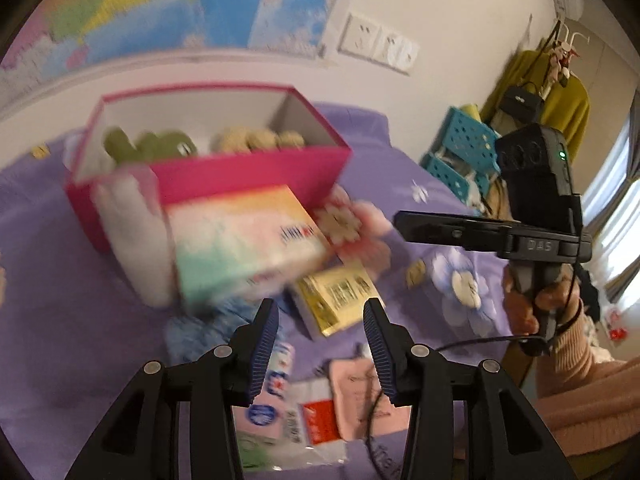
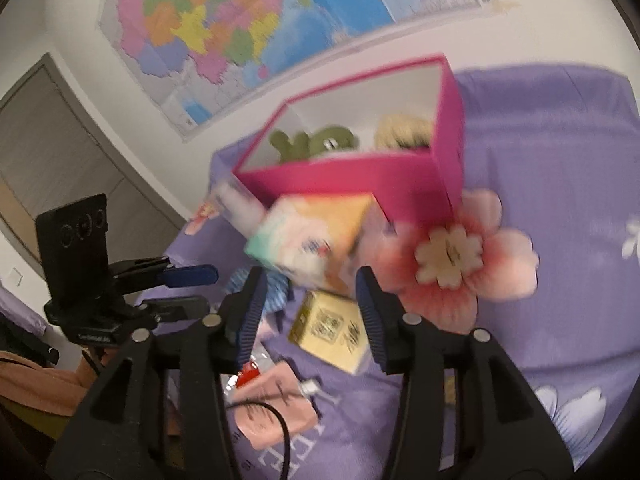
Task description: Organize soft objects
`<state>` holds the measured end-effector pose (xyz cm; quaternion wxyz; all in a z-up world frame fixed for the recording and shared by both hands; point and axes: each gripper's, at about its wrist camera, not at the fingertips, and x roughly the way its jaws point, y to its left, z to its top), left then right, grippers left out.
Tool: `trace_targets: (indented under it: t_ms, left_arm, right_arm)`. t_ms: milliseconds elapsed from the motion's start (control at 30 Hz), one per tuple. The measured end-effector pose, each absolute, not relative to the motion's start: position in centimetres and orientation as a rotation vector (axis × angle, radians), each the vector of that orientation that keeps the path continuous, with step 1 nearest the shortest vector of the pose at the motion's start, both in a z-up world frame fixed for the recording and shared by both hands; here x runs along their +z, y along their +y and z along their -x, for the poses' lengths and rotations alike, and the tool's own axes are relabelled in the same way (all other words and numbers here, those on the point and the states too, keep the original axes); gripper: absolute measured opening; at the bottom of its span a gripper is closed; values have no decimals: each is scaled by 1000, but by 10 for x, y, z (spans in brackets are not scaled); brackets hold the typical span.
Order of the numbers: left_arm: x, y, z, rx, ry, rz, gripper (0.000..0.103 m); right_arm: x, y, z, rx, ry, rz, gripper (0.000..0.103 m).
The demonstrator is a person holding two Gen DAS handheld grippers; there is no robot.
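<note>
A pink box [image 1: 248, 176] [image 2: 360, 176] stands on the purple bedspread, holding a green plush [image 1: 150, 145] [image 2: 312, 142] and a beige plush [image 1: 256, 139] [image 2: 404, 130]. A pastel tissue pack [image 1: 244, 240] [image 2: 310, 236] leans in front of it, blurred. A pink flower plush [image 2: 448, 260] [image 1: 352, 226] lies beside the box. A yellow packet [image 1: 336, 300] [image 2: 332, 330] lies just ahead of both grippers. My left gripper [image 1: 322, 344] is open and empty. My right gripper [image 2: 310, 320] is open and empty; it also shows at the right of the left view [image 1: 452, 232].
Flat packets, a pink pouch [image 1: 368, 396] [image 2: 272, 404] and a black cable [image 2: 276, 432] lie near the front. A white soft item [image 1: 136, 236] leans on the box's left. A map [image 2: 248, 20] hangs on the wall. A teal crate [image 1: 460, 160] stands beyond the bed.
</note>
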<state>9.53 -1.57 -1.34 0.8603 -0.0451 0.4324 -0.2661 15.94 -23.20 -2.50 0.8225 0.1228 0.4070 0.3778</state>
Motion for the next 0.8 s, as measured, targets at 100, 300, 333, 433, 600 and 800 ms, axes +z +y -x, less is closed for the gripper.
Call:
trace_targets:
  t_ms: [100,300,333,433,600,800]
  left_arm:
    - [-26,-26,-98,-564,942,90,45]
    - [-45,-38,-108,-568,999,98,45]
    - [-48,-40,-110,-566,1006,95,45]
    - [-55,-47,-115,-565,1028,91,45]
    - [-66,-54,-125,-550,1068,86,43]
    - [-74,-58,-131,-545,1091,97,42]
  right_arm:
    - [-42,-235,-157,782,911,-289,48]
    - [-67,-240,-156,735,966,-308,48]
    - [-71,-241,-156,730,974,-311,48]
    - [-79,-243,-157,721,996,-328,48]
    - [-85,-243,-158,729,1002,-344,48]
    - [-91,-238,-157,752,1011,-349,39]
